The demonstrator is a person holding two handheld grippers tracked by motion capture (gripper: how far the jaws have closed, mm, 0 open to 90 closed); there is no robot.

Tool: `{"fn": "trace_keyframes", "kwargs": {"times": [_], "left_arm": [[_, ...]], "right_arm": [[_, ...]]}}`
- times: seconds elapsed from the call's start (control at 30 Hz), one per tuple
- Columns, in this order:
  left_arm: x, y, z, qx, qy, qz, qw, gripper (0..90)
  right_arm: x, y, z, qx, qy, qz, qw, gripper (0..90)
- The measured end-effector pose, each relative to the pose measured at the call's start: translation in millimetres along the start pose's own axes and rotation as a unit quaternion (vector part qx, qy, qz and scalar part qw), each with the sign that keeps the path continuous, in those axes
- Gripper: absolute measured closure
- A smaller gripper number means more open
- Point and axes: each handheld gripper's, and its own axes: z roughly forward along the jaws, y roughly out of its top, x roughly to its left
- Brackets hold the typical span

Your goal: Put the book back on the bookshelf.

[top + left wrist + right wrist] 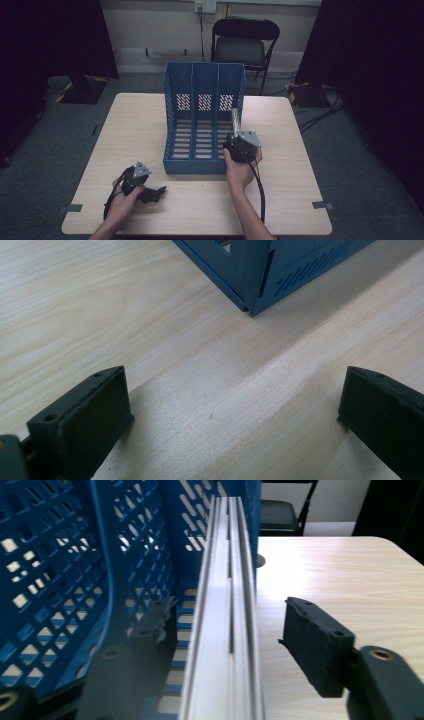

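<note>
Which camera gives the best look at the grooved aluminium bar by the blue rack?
The right gripper view: the aluminium bar runs close up between the open jaws, its grooves plain, against the blue rack. The high view shows it small and upright at the rack's right wall.

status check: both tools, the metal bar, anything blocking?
Left tool open, over bare table. Right tool open, jaws straddling the aluminium bar, right pad clear of it. Bar at the blue file rack, right-hand end. Nothing blocking.

We see a black folding chair [243,42] beyond the tabletop's [150,115] far edge, and cables [320,112] on the floor past its right edge.
</note>
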Motion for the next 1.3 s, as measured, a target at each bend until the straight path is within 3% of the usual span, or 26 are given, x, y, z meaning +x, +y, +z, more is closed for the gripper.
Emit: {"fn": "trace_keyframes", "kwargs": {"times": [0.2, 0.43, 0.6, 0.7, 0.93, 1.03, 1.2, 1.3], "left_arm": [[0.0, 0.0, -0.1, 0.0, 0.001, 0.0, 1.0, 0.0], [-0.3, -0.1, -0.2, 0.0, 0.002, 0.0, 1.0, 0.0], [-0.3, -0.1, -0.3, 0.0, 0.002, 0.0, 1.0, 0.0], [-0.2, -0.1, -0.2, 0.0, 0.001, 0.001, 1.0, 0.0], [-0.2, -0.1, -0.2, 0.0, 0.001, 0.0, 1.0, 0.0], [-0.1, -0.1, -0.2, 0.0, 0.001, 0.0, 1.0, 0.0], [0.0, -0.1, -0.2, 0.0, 0.001, 0.001, 1.0, 0.0], [0.1, -0.1, -0.2, 0.0, 0.0, 0.001, 1.0, 0.0]], "right_arm": [[0.3, 1.2, -3.8, -0.011, 0.006, 0.005, 0.9999, 28.1], [-5.8, 4.5, -9.5, -0.018, 0.048, 0.019, 0.9985, 20.6], [-15.9, 7.7, -14.4, -0.018, 0.081, 0.043, 0.9957, 16.2], [-19.1, 9.1, -16.9, -0.01, 0.096, 0.036, 0.9947, 14.2], [-28.4, 10.0, -25.3, -0.004, 0.136, 0.057, 0.9891, 14.2], [-33.6, 9.7, -31.6, 0.0, 0.14, 0.045, 0.9892, 14.3], [-44.8, 3.9, -40.2, 0.006, 0.161, 0.037, 0.9863, 14.1], [-49.3, 2.0, -44.8, 0.017, 0.16, 0.032, 0.9864, 14.3]]}}
